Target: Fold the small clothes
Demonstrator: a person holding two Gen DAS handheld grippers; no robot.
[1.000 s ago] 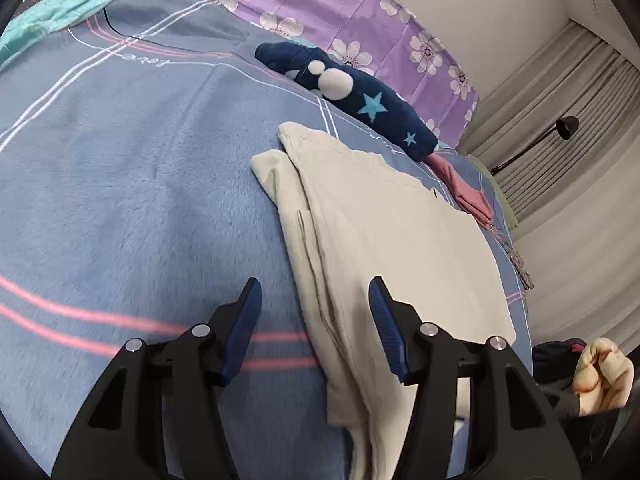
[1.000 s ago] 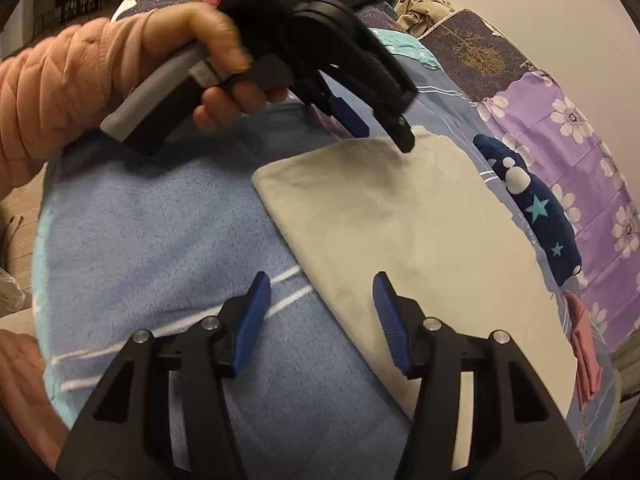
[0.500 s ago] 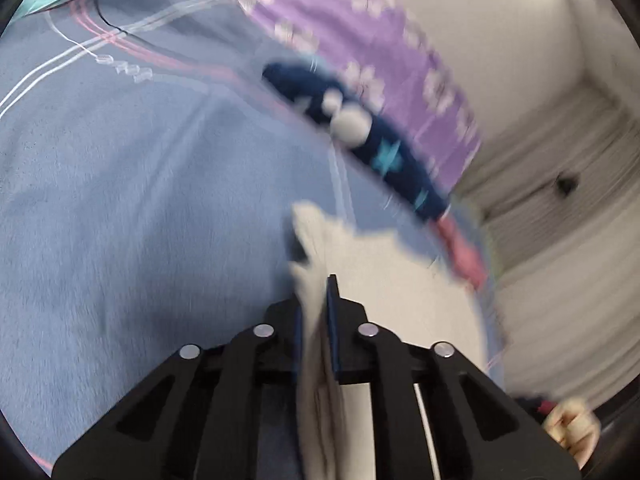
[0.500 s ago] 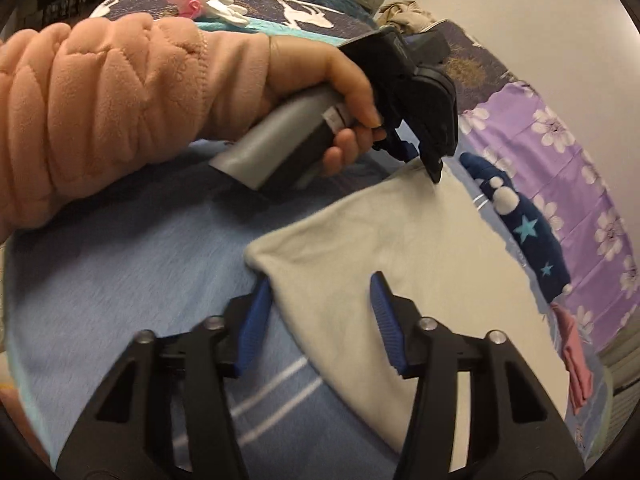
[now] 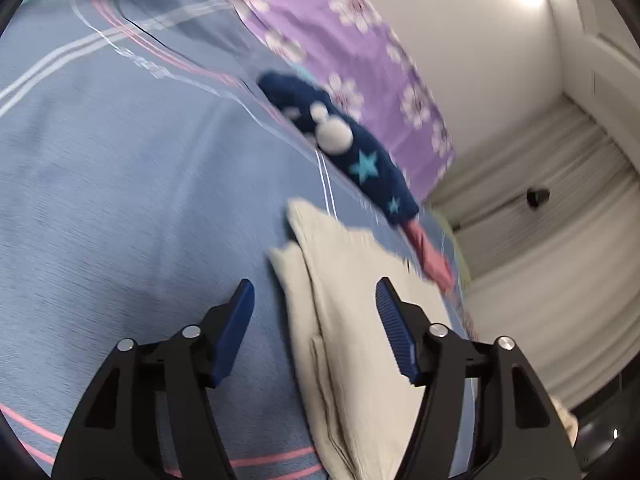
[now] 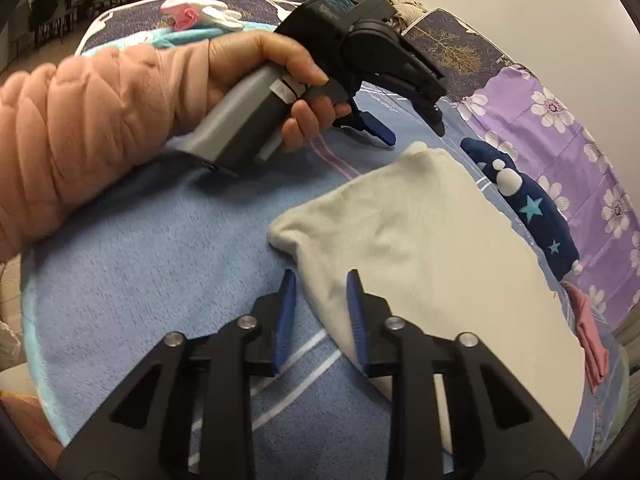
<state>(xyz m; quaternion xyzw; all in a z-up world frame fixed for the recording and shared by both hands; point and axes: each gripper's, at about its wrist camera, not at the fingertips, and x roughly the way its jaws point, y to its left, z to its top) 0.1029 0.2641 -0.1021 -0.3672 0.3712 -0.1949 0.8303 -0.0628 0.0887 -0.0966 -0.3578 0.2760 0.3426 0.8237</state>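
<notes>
Right gripper [image 6: 320, 304] half-open, straddling cream garment [image 6: 432, 264] edge, gripping nothing.
Left gripper [image 5: 316, 320] wide open, empty; close right squarely on all layers before lifting.

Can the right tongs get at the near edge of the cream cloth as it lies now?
Probably yes. The right tongs stand open with the near edge of the cream cloth running between their pads, and nothing lies on it. The left tongs are off at the far corner, out of the way.

Right hand-held gripper [image 6: 320, 312] part-open, straddling cream garment [image 6: 432, 248] edge on blue blanket [image 6: 152, 272].
</notes>
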